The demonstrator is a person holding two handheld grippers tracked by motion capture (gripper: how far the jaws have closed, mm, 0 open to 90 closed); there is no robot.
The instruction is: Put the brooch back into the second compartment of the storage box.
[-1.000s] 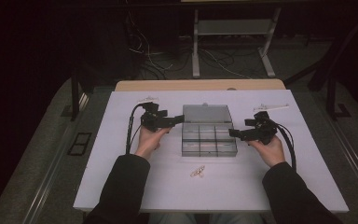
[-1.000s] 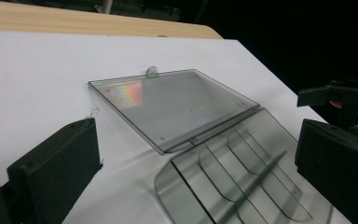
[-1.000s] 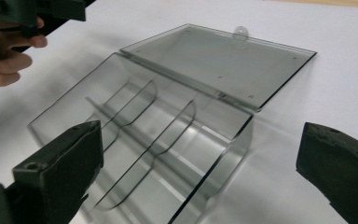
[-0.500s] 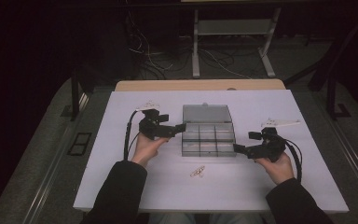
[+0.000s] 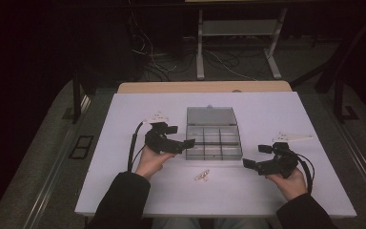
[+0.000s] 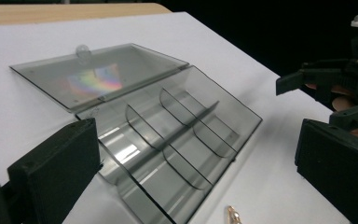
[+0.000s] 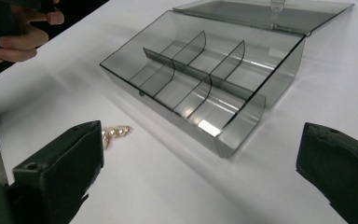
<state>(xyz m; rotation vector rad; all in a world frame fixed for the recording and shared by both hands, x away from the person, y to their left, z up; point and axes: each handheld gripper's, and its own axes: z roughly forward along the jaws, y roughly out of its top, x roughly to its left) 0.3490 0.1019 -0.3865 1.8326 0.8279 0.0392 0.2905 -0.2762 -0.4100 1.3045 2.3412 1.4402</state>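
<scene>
Currently I hold both tools wide and empty: left tool (image 5: pixel 187 143) at the open box (image 5: pixel 214 138), right tool (image 5: pixel 252 161) lower right, earring (image 5: pixel 201 176) lower centre.

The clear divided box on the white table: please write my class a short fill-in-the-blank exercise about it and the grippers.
1. The lid of the clear box lies ____.
2. The box's compartments hold ____.
3. The small gold piece lies on the ____, outside the box.
4. The jaws of the right gripper stand ____.

Missing words: open; nothing; table; open
</scene>
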